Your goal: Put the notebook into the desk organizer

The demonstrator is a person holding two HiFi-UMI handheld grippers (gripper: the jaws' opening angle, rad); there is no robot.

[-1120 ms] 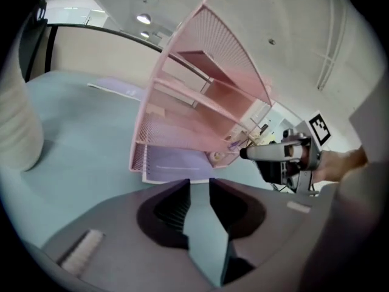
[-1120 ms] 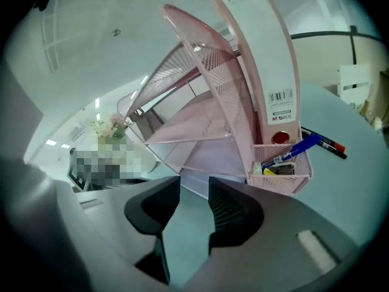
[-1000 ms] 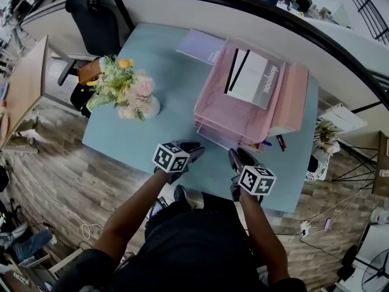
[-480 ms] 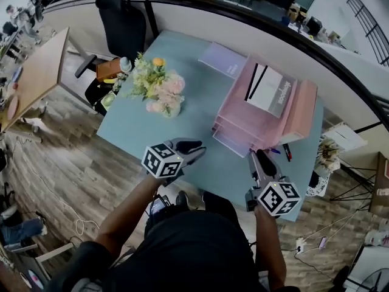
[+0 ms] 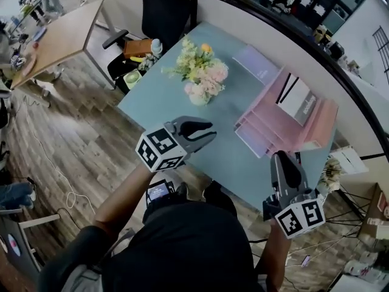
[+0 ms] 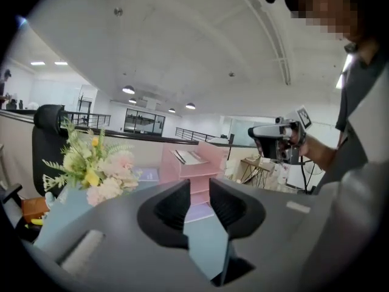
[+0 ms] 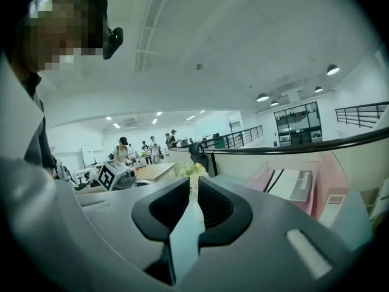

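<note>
A lilac notebook (image 5: 258, 64) lies flat at the far side of the teal table (image 5: 182, 105). Beside it stands the pink desk organizer (image 5: 273, 123), with a white notebook with a black stripe (image 5: 298, 100) on its top tray. My left gripper (image 5: 209, 132) hovers over the table's near edge, its jaws a narrow gap apart and empty. My right gripper (image 5: 282, 158) is held near the table's right corner. Its jaws are closing, almost together, with nothing between them. In the left gripper view the organizer (image 6: 194, 163) shows past the left gripper (image 6: 199, 190).
A vase of flowers (image 5: 203, 78) stands mid-table, left of the organizer. A black office chair (image 5: 161, 5) and a wooden desk (image 5: 61, 35) stand beyond the table's left end. Pens (image 5: 298, 158) lie by the organizer's near corner. Wood floor lies below.
Both grippers have drawn back from the table's near edge toward the body. The right one swung out to the right and its jaws came together. The head view has turned.
</note>
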